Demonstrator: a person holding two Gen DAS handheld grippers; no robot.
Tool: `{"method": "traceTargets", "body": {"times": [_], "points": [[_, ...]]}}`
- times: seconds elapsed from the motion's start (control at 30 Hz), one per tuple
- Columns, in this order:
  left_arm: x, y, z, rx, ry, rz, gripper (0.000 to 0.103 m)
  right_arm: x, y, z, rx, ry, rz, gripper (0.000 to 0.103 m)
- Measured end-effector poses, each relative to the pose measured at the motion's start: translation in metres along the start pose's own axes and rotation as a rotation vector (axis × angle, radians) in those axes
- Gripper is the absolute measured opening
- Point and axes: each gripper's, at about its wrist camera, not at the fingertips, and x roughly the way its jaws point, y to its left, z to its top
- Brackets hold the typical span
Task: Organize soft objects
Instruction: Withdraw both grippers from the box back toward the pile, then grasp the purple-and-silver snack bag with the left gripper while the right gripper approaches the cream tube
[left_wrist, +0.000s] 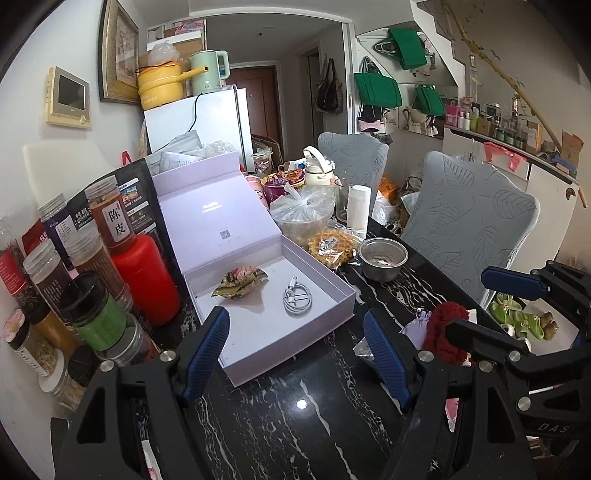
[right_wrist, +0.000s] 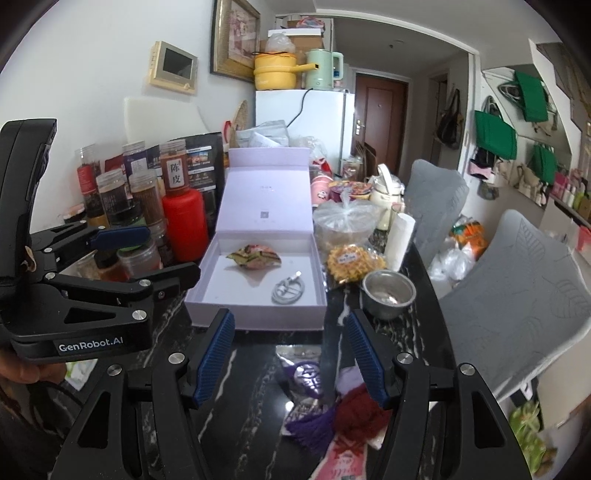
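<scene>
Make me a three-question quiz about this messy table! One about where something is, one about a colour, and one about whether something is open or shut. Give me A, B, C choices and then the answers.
1. Where is the coiled white cable?
A. inside the lilac box
B. in the metal bowl
C. on a chair

2. What colour is the fuzzy knitted thing near the table's front edge?
A. yellow
B. dark red
C. white

3. How is the lid of the lilac box?
A. shut flat
B. taken off
C. standing open

Answers:
1 A, it lies on the box floor beside a crumpled colourful cloth.
2 B, its yarn looks deep red in both views.
3 C, the lid stands up behind the tray.
</scene>
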Motion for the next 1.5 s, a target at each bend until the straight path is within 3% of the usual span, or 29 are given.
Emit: {"method": "traceTargets", "body": {"times": [0.23, 0.4, 0.63, 0.9, 1.07, 1.5], "points": [[0.012, -0.013, -0.028, -0.027, 0.044, -0.047, 0.075, 0.001, -0.012, -0.034, 0.038, 0.026, -0.038, 0.064], [0.02, -0.026, -0.046, -0.027, 0.025, -0.019, 0.075, 0.003, -0.024, -0.059, 0.074, 0.055, -0.065, 0.064], [0.029, -0.043, -0.062, -0.021, 0.055, -0.057, 0.075, -0.001, -0.038, -0.086, 0.106, 0.071, -0.112, 0.064], [0.042, -0.058, -0.072, -0.04, 0.091, -0.09, 0.075, -0.003, -0.048, -0.106, 0.132, 0.087, -0.138, 0.064], [0.06, -0.065, -0.079, -0.086, 0.144, -0.154, 0.075, 0.0, -0.058, -0.115, 0.173, 0.093, -0.135, 0.065], [0.11, -0.081, -0.081, -0.122, 0.233, -0.197, 0.075, 0.021, -0.093, -0.131, 0.252, 0.145, -0.172, 0.065]]}}
